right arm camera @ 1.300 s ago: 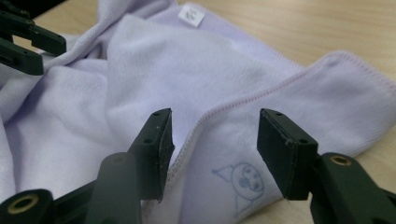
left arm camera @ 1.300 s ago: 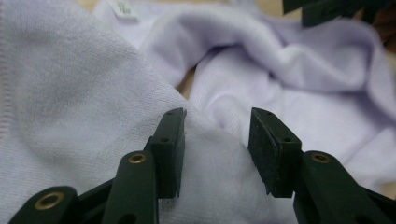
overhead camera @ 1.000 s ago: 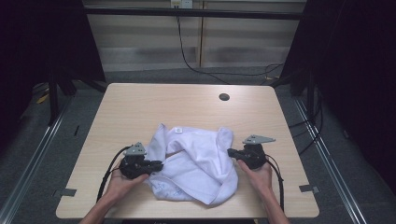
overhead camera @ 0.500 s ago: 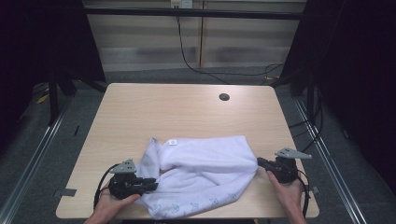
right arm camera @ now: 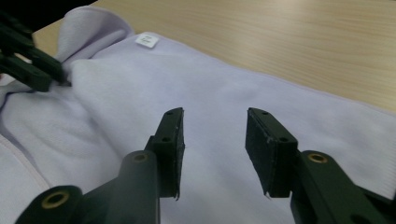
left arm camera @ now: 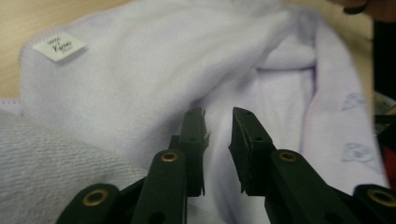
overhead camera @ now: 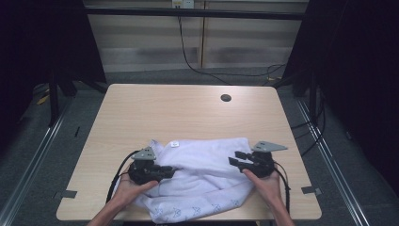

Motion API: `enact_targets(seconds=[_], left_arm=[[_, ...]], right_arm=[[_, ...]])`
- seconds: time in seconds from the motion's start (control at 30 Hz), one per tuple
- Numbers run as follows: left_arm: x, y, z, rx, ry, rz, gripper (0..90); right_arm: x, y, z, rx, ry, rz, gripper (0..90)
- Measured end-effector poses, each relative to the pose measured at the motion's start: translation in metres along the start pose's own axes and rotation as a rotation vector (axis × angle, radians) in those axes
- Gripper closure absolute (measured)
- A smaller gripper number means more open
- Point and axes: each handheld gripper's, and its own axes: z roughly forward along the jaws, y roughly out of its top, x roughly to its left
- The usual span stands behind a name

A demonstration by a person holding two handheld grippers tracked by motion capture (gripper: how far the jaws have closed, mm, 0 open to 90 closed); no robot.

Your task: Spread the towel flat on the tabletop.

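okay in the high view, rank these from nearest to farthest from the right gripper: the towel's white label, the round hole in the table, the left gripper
From the right gripper:
1. White label, on the towel's far edge, leftward.
2. Left gripper, across the towel, slightly farther.
3. Round hole, toward the table's far edge; close to the left gripper's distance.

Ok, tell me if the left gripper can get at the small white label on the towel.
Probably yes. The label lies face up on the towel near its far edge, uncovered, just beyond the left gripper, whose jaws are open with nothing between them.
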Motion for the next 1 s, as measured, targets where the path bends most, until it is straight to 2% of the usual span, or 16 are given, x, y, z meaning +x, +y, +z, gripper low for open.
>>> enact_targets(seconds=[0.03,0.1,0.17,0.27,0.3,0.33,0.37,0.47,0.53,0.6,0.63,0.73,0.9,1.0], left_arm=[[0.001,-0.003,0.003,0.009,-0.009,-0.009,69.3],[-0.001,-0.007,0.006,0.033,0.011,-0.004,63.9],[-0.004,-0.01,0.008,0.059,0.029,0.016,64.4],[-0.006,-0.011,0.009,0.068,0.003,0.033,79.1],[-0.007,-0.011,0.009,0.072,0.004,0.034,83.3],[-0.007,-0.011,0.008,0.074,-0.001,0.038,84.5],[-0.007,-0.011,0.007,0.073,-0.007,0.034,85.2],[-0.006,-0.013,0.002,0.067,-0.016,0.027,85.6],[-0.006,-0.014,0.001,0.061,-0.011,0.026,85.6],[-0.006,-0.013,0.0,0.052,-0.012,0.011,85.7],[-0.006,-0.013,-0.001,0.052,-0.006,0.019,85.7],[-0.004,-0.013,-0.005,0.034,0.0,0.007,85.8],[0.001,-0.015,-0.017,0.012,0.02,-0.017,85.9],[0.005,-0.019,-0.03,-0.007,0.041,-0.05,86.0]], right_arm=[[0.004,0.003,0.008,0.01,0.02,-0.011,55.4],[0.01,0.009,0.024,0.03,0.055,-0.027,53.2],[0.015,0.012,0.04,0.061,0.068,-0.046,51.5],[0.018,0.009,0.06,0.108,0.086,-0.05,50.3],[0.019,0.007,0.065,0.126,0.077,-0.057,50.4],[0.02,0.006,0.068,0.137,0.074,-0.056,51.5],[0.019,0.005,0.069,0.14,0.08,-0.057,57.6],[0.019,0.005,0.069,0.158,0.056,-0.087,79.5],[0.016,0.003,0.068,0.164,0.051,-0.078,87.3],[0.015,0.003,0.066,0.159,0.037,-0.078,89.6],[0.014,0.004,0.065,0.154,0.035,-0.079,89.9],[0.009,0.007,0.059,0.128,-0.001,-0.065,90.0],[-0.01,0.011,0.042,0.061,-0.086,-0.012,90.0],[-0.026,0.01,0.03,0.035,-0.168,0.02,90.0]])
